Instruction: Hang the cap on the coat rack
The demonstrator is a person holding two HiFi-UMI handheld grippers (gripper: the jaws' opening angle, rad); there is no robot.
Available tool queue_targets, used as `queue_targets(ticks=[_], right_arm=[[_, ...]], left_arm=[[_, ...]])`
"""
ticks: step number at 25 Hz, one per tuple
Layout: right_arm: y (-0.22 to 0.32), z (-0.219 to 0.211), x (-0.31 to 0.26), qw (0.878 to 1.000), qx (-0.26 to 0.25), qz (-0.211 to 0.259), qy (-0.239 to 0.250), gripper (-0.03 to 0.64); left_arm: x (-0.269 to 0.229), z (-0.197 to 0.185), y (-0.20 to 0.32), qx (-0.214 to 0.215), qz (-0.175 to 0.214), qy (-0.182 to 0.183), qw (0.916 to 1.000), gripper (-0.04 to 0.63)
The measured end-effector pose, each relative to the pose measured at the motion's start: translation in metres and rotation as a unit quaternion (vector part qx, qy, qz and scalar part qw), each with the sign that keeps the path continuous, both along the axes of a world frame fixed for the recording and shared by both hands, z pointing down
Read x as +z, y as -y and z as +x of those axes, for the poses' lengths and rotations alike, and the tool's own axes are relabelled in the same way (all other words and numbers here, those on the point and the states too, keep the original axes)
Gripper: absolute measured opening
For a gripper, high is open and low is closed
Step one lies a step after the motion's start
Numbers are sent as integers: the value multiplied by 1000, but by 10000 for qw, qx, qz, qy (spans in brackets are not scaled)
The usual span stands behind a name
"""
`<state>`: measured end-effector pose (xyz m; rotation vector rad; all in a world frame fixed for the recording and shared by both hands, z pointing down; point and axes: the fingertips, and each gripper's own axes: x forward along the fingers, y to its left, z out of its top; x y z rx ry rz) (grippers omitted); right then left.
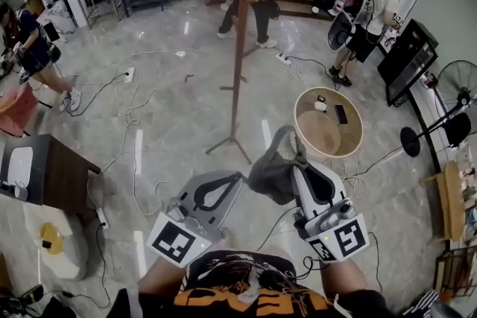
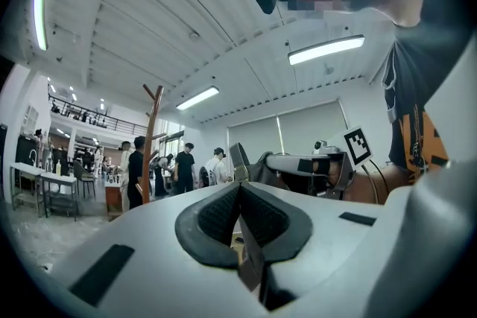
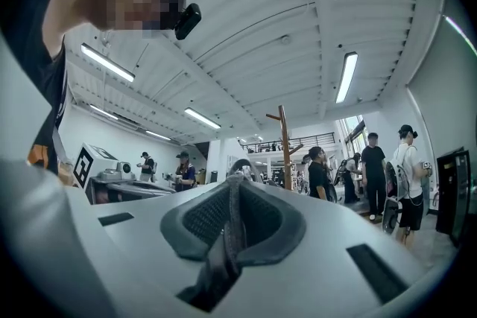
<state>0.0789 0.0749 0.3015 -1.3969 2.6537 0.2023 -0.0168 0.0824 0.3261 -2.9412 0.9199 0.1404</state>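
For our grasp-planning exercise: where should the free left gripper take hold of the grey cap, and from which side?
Probably the loose edge of the cap that sags toward the left gripper, coming in from the person's left. The right gripper pinches a fold on the other side, so the fabric hangs limp and that near edge is free. The left jaws, now together, must open first.

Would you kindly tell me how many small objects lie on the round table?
2: a white object near the far edge and a dark flat one beside it; none seems hidden.
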Motion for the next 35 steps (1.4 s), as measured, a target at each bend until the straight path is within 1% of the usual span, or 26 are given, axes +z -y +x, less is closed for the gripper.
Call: queue_targets(ticks=[4, 7, 10, 13, 19, 26, 31, 35], right_arm=[[28, -5, -9, 9998, 77, 139, -75, 52], [48, -6, -13, 9998, 48, 158, -60, 52], [69, -1, -15, 9998, -17, 168, -53, 52], [100, 8, -15, 9998, -116, 149, -37, 52], [171, 24, -5, 9992, -389, 62, 87, 54], [258, 49, -18, 9963, -822, 229, 121, 52], [309, 49, -25, 9942, -1010, 343, 93, 52], [339, 47, -29, 9942, -1012, 349, 100, 52]], left_arm=[[1, -8, 28, 107, 4, 46, 9999, 23], [-1, -9, 46, 118, 1, 51, 9999, 23], [-2, -3, 67, 135, -36, 74, 9999, 23], [-2, 6, 100, 91, -42, 112, 9999, 23], [-3, 27, 171, -140, -108, 183, 9997, 23], [-12, 60, 253, -526, -38, 161, 9985, 23], [-12, 60, 295, -857, -60, 177, 9961, 23], [-15, 55, 321, -909, -49, 188, 9957, 23]])
